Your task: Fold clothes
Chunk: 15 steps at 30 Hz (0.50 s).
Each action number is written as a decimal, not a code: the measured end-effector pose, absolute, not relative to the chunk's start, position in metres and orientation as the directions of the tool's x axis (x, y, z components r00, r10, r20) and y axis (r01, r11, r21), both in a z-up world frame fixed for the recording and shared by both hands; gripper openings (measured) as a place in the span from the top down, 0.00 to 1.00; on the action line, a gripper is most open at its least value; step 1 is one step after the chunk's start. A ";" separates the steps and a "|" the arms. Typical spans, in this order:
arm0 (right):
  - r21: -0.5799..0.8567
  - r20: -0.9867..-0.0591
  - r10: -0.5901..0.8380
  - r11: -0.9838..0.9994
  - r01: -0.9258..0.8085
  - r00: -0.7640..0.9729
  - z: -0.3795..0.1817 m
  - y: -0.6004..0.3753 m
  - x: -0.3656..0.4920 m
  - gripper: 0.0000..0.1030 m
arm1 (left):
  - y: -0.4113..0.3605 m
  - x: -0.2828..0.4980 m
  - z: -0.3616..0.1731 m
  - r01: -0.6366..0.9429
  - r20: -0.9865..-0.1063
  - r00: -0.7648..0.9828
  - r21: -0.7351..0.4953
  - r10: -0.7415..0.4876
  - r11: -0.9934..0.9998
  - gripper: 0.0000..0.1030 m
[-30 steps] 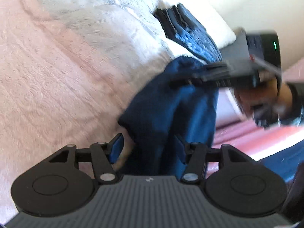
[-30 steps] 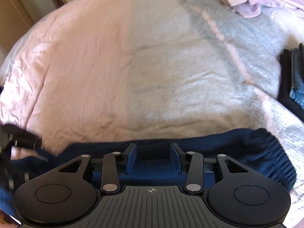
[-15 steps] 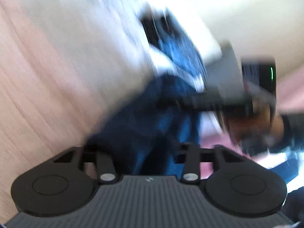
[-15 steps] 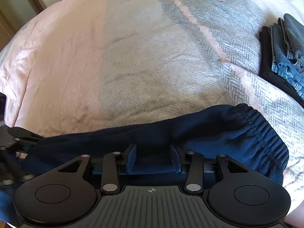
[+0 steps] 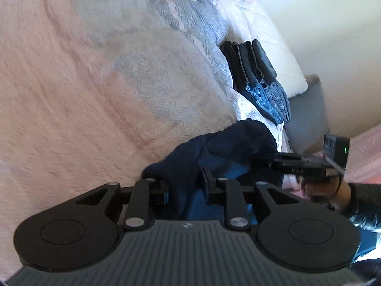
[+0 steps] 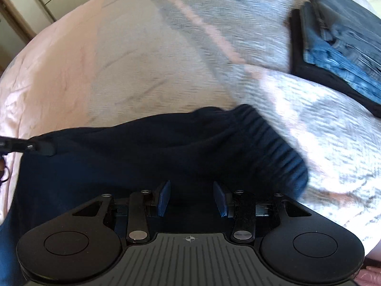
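1. The navy sweatpants (image 6: 152,152) are bunched on the bed blanket (image 6: 133,66), ribbed waistband (image 6: 269,147) out toward 2 o'clock in the right wrist view.
2. Left gripper (image 5: 184,186) has its fingers clamped on a fold of the fabric.
3. Right gripper (image 6: 191,199) has its fingers apart with cloth between them, not pinched.
4. A folded jeans stack (image 6: 343,47) sits well apart at 1 o'clock.
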State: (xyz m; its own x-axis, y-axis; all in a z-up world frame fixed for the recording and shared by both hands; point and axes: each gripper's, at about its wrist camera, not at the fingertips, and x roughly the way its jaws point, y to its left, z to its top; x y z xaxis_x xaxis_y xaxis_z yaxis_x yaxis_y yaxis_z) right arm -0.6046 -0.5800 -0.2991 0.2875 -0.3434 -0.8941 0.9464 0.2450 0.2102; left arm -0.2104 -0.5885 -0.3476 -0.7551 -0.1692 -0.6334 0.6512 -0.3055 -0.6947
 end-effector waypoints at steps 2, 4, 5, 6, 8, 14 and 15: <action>0.210 -0.888 -0.370 0.197 0.958 0.271 -0.296 -0.577 -0.618 0.58 | -0.587 -0.193 -0.340 0.711 -0.679 -0.701 -0.644 -0.217 -0.282 0.60; 0.207 -0.881 -0.397 0.168 0.964 0.258 -0.291 -0.573 -0.630 0.58 | -0.583 -0.172 -0.330 0.763 -0.720 -0.645 -0.594 -0.257 -0.254 0.60; 0.210 -0.875 -0.409 0.156 0.965 0.257 -0.288 -0.570 -0.637 0.58 | -0.581 -0.164 -0.323 0.786 -0.736 -0.618 -0.567 -0.278 -0.245 0.60; 0.215 -0.869 -0.423 0.146 0.965 0.258 -0.284 -0.568 -0.642 0.58 | -0.581 -0.163 -0.315 0.798 -0.742 -0.603 -0.548 -0.293 -0.251 0.60; 0.231 -0.851 -0.453 0.132 0.964 0.266 -0.277 -0.562 -0.649 0.58 | -0.578 -0.171 -0.295 0.806 -0.745 -0.590 -0.518 -0.312 -0.288 0.60; 0.361 -0.798 -0.516 0.005 0.932 0.312 -0.272 -0.539 -0.675 0.58 | -0.545 -0.274 -0.264 0.698 -0.721 -0.650 -0.443 -0.239 -0.562 0.54; 0.388 -0.790 -0.521 -0.018 0.922 0.323 -0.275 -0.537 -0.680 0.58 | -0.535 -0.299 -0.264 0.657 -0.720 -0.664 -0.432 -0.201 -0.618 0.53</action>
